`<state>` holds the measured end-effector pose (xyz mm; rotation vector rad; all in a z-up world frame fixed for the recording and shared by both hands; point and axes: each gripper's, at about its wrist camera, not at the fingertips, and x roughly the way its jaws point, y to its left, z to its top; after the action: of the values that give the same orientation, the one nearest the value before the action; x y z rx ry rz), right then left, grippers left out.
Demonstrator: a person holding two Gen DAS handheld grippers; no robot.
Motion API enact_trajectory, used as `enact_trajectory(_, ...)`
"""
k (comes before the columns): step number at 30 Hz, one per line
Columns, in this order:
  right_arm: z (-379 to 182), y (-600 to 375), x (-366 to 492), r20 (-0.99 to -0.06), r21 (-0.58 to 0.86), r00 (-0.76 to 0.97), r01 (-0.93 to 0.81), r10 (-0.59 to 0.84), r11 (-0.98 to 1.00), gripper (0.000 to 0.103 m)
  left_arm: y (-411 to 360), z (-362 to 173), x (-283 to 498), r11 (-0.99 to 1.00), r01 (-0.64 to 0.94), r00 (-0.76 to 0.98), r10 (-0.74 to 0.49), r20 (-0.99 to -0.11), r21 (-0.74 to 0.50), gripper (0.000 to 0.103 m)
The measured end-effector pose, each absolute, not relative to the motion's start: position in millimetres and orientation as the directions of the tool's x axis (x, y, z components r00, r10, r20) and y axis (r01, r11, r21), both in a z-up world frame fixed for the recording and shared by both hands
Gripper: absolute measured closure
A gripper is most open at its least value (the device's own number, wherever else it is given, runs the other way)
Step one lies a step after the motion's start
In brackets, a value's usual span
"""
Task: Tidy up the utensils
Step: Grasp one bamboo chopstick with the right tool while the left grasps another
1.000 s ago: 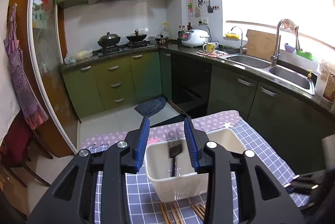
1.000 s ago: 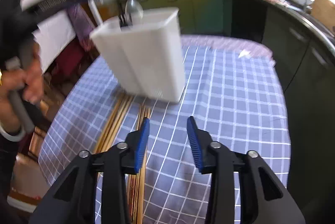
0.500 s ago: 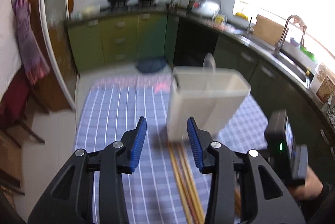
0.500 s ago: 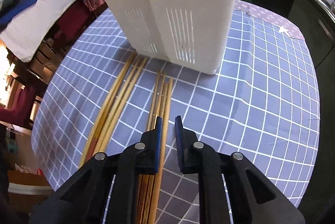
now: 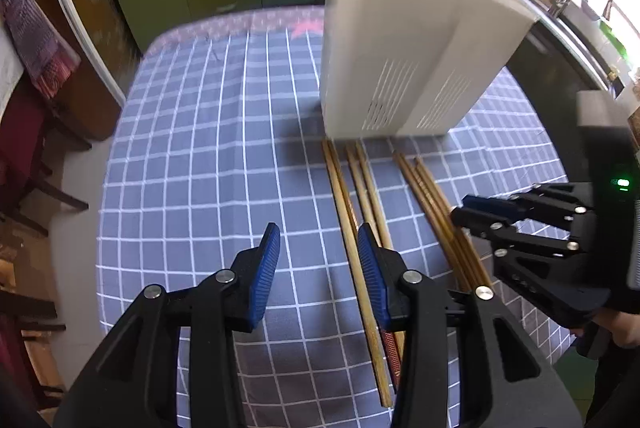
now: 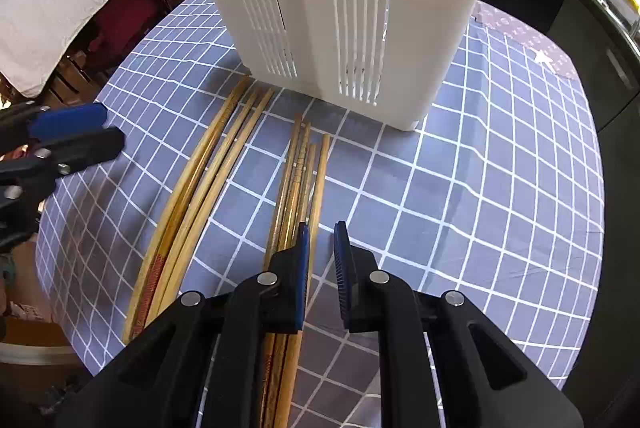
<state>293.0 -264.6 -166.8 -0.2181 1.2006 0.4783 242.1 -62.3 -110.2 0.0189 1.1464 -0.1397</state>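
Item: white slotted utensil holder [image 5: 400, 48], standing upright on the surface, which is covered by a blue-grey checked cloth [image 5: 192, 148]. Two panels of vertical slots show low on the wall facing the claws.

Item: wooden chopsticks, loose, lying flat on the cloth in two bundles, tips toward the base of the holder
- Left bundle [image 6: 208, 180]: three long sticks side by side, the far ends just short of the holder's foot
- Right bundle [image 6: 296, 172]: four or so sticks, packed close together, apart from the left bundle

Item: left claw [image 5: 316, 232], pointing steeply down over the cloth. Its jaws have just been opening and stand moderately wide. Only bare cloth lies between the blue pads. The left bundle runs just beside and under its right finger.

Item: right claw [image 6: 320, 228], pointing steeply down over the near half of the right bundle. Its jaws have just been closing and stand narrow. A slim strip of cloth shows between the pads. The outermost stick runs to the inner edge of the left pad, and no stick is seen pinched
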Motion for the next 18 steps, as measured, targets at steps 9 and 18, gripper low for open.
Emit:
enact_trajectory(9,-173.3,-252.8,295.6,-0.938,0.059,0.273,-0.481,0.214,0.875,0.093,-61.0,-134.8,249.4,0.992,0.091,0.295,-0.109,-0.949,-0.085,0.064)
enact_trajectory(18,-173.4,-249.3,299.4,-0.937,0.063,0.275,-0.477,0.216,0.877,0.095,-73.8,-139.8,260.1,0.992,0.096,0.268,-0.105,-0.958,-0.082,0.064)
